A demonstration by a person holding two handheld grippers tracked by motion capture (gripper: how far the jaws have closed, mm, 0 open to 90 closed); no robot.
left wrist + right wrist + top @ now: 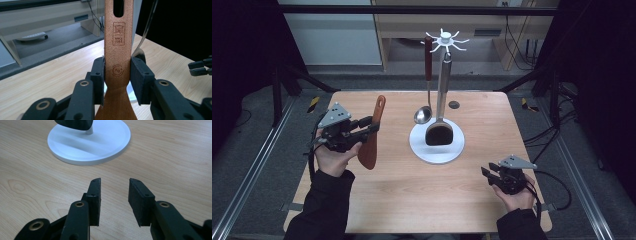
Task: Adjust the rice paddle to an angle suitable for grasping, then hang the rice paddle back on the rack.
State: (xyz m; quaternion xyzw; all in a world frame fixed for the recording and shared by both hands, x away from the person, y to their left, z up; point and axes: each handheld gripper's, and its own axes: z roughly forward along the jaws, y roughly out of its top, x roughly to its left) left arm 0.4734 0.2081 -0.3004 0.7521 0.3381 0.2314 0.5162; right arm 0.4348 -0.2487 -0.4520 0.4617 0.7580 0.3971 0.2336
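My left gripper (373,125) is shut on the handle of a wooden spatula (373,134), held off the table with the blade down and the slotted handle end up. In the left gripper view both pads (98,75) press the sides of the spatula (118,45) just below its stamped marks. A white utensil stand (445,38) rises from a round base (419,147) at mid-table. A ladle (424,112) with a red handle and a black turner (439,134) hang from it. My right gripper (487,172) is open above the wood at the front right, nothing between its pads (95,195).
The stand's white base (100,147) lies just ahead of the right gripper. A small dark round insert (454,104) sits in the tabletop behind the stand. Black frame rails run along both sides of the table. Bare wood spans the front middle.
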